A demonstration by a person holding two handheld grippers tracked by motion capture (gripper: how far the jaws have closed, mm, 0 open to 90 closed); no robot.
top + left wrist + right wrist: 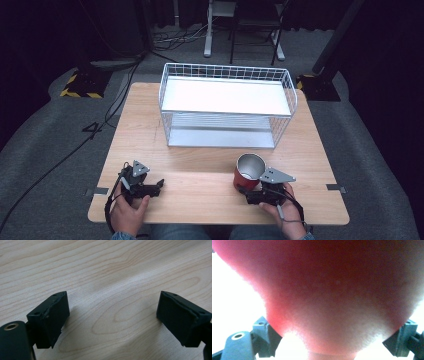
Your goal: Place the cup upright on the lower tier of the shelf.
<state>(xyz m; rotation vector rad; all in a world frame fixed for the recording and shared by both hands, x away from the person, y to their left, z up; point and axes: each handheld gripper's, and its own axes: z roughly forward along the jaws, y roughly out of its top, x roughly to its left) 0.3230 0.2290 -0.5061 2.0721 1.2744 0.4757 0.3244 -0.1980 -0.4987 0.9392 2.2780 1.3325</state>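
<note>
Red cup [248,172] upright on wooden bench [200,170], near front edge at right, just in front of white wire basket [227,105]. Right gripper [256,194] at cup's lower wall; fingers [263,336] seated on both sides of red body, clamped on it. Left gripper [159,185] resting low over bare bench, well apart from cup; fingers [50,317] spread wide, holding nothing.
</note>
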